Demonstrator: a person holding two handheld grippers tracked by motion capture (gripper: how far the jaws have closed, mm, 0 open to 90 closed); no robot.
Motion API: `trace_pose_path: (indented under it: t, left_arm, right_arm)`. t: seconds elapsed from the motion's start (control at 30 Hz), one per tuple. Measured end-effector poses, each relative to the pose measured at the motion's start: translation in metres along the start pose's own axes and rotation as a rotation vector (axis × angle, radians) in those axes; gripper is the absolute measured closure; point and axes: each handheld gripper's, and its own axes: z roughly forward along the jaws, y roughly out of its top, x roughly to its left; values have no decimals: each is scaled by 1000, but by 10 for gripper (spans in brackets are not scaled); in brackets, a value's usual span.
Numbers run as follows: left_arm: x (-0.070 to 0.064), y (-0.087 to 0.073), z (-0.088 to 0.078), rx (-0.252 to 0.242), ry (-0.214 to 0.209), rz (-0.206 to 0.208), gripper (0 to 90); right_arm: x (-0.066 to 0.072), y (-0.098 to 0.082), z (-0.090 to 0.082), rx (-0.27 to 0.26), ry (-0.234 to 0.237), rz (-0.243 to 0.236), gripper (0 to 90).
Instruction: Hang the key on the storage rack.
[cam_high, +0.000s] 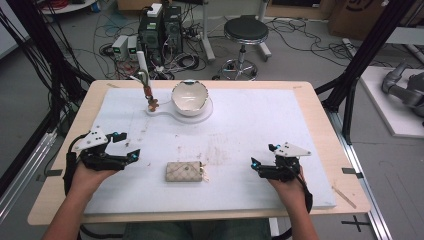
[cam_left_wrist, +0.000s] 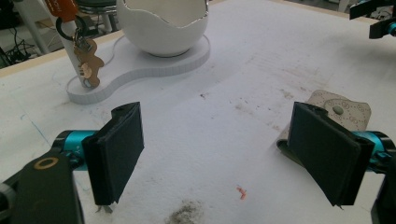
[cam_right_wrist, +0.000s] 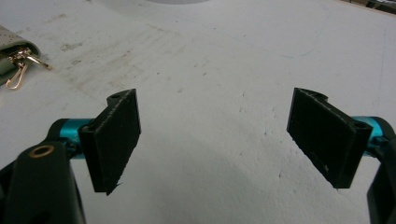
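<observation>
I hold my left tool (cam_high: 131, 156) and my right tool (cam_high: 256, 165) low over the front part of the bench (cam_high: 260, 125), one near each front corner. Both are wide open and hold nothing. The pouch (cam_high: 184, 171) lies flat between them, near the middle of the front edge, a little closer to my left tool. In the left gripper view the pouch (cam_left_wrist: 343, 109) shows just behind one pad, but I cannot tell if they touch.

The pouch is soft and thin, of pale quilted material with a round snap on the flap, and a small gold clasp (cam_right_wrist: 21, 65) sticks out of one end. I think the main risk is here: it lies so flat that the pads may slide over the top and only push it along the bench. If I take it by the flap, the snap may open. The loose clasp could also catch on a pad.

The bench cover is white foam, scratched and stained, so it gives some friction. At the back edge stands a white bowl (cam_high: 189, 97) with a broken-shell rim on a smooth white stand (cam_high: 165, 112), and keys (cam_high: 149, 97) hang from its post (cam_high: 141, 61). The bowl looks hard and brittle, so a careless swing toward the back could knock it.
</observation>
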Motion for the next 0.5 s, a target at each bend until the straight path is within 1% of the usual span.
trace_pose_path:
  t: [0.03, 0.13, 0.23, 0.27, 0.37, 0.4, 0.47, 0.5]
  left_arm:
    - [0, 0, 0, 0, 0, 0, 185]
    - [-2, 0, -1, 1, 5, 2, 185]
    - [-2, -1, -2, -1, 4, -4, 185]
    - [-2, -2, -1, -6, -3, -13, 185]
    - [-1, -2, 2, -1, -11, -12, 185]
    - [-1, -3, 3, 1, -24, -9, 185]
    - [-1, -3, 3, 4, -21, -8, 185]
    - [-2, -4, 1, -2, -24, -1, 186]
  right_arm:
    - [0, 0, 0, 1, 1, 7, 177]
    - [0, 0, 2, 1, 7, -2, 177]
    - [0, 0, 2, 0, 12, 1, 177]
    - [0, 0, 1, -2, 13, 9, 177]
    - [1, 0, 1, -1, 11, 13, 177]
    - [1, 0, 2, 6, 12, 12, 177]
    - [1, 0, 2, 8, 10, 12, 177]
    - [1, 1, 5, 10, 11, 7, 177]
